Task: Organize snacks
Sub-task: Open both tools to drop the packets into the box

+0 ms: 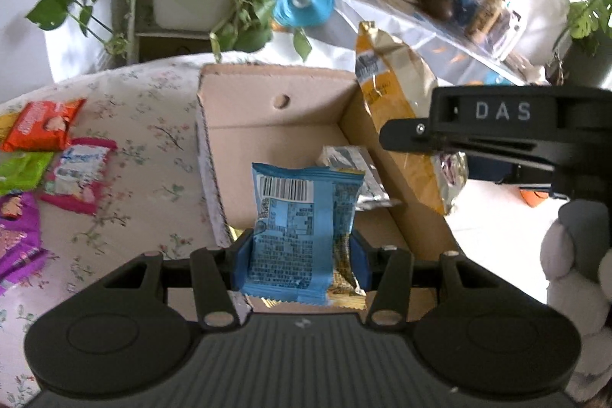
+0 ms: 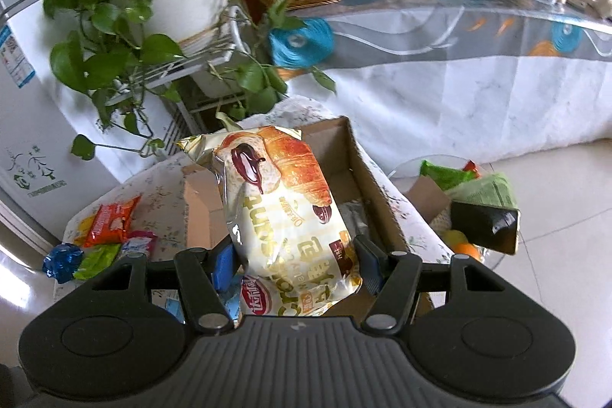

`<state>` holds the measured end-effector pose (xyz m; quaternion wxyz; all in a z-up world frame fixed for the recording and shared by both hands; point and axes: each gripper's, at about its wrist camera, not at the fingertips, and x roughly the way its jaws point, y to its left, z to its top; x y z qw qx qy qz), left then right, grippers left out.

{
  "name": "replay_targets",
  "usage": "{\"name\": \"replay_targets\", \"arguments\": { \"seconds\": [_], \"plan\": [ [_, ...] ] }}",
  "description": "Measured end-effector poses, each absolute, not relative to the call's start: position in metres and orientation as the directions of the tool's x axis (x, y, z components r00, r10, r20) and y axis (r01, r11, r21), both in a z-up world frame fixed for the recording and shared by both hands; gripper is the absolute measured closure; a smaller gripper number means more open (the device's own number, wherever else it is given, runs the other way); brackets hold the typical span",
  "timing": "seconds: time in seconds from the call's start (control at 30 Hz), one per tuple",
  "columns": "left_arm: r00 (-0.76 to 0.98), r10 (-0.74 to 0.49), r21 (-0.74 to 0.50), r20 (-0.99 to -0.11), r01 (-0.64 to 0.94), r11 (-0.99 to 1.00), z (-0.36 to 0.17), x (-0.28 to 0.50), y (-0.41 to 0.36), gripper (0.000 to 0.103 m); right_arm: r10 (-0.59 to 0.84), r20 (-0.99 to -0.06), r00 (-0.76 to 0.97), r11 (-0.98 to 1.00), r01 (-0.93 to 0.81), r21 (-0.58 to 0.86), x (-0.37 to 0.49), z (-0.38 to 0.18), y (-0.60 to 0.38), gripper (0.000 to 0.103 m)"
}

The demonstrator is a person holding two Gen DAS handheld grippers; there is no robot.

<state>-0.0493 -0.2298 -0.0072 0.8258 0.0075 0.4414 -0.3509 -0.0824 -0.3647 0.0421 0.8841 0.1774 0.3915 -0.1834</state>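
Both loads are over the cardboard box (image 1: 267, 125): left gripper (image 1: 302, 255) pinches a blue packet (image 1: 298, 217), right gripper (image 2: 296, 260) pinches a croissant bag (image 2: 283, 209). Next up, probably lower them in and let go.

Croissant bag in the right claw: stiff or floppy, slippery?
The croissant bag looks puffy with air, so likely light and squashy rather than stiff. Its glossy film may slip. It stands tall above the right claw, so it could flop sideways.

purple packets (image 1: 17, 236) cut off, box floor (image 1: 267, 148) perhaps partly hidden
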Motion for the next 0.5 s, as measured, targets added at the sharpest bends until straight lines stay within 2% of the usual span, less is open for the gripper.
{"name": "replay_targets", "arguments": {
  "seconds": [0.1,0.27,0.5],
  "plan": [
    [0.35,-0.575,-0.299,-0.739,0.595,0.746,-0.01,-0.053,-0.232,0.049,-0.192,-0.771,0.607,0.861,0.481,0.164,-0.083,0.039,-0.368,0.034],
    [0.368,-0.586,-0.292,-0.722,0.605,0.741,-0.002,-0.058,-0.23,0.026,-0.182,-0.764,0.619,0.844,0.497,0.201,-0.085,0.042,-0.369,0.022],
    [0.38,-0.585,-0.303,-0.717,0.587,0.751,0.007,-0.054,-0.222,0.02,-0.176,-0.758,0.628,0.839,0.498,0.217,-0.083,0.042,-0.366,0.021]
  ]
}}
